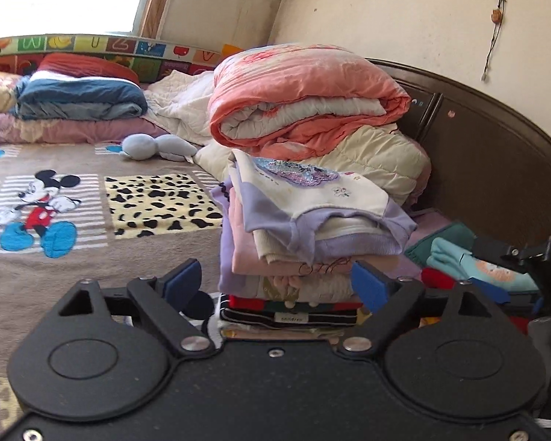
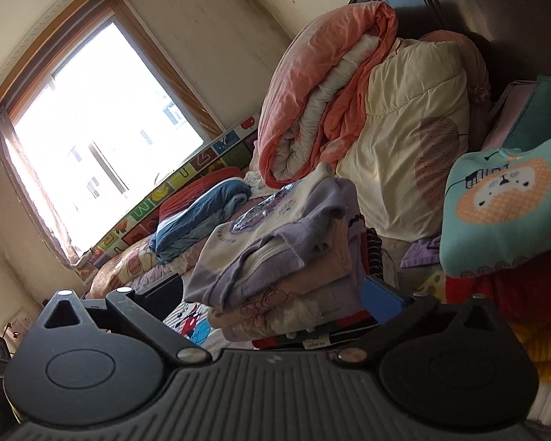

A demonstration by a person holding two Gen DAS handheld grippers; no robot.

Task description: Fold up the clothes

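Observation:
A stack of folded clothes stands on the bed, topped by a cream and lilac sweatshirt with a sequin patch. My left gripper is open, and its blue pads frame the stack's lower layers from close in front. My right gripper is also open. It faces the same stack from a tilted angle, with nothing clamped. A folded teal top with a lion print lies on red and yellow clothes to the right. I cannot tell whether either gripper touches the stack.
A rolled orange quilt on a cream duvet sits behind the stack, against the dark headboard. Blue and pink bedding and a pale soft toy lie far left. The cartoon blanket covers the bed.

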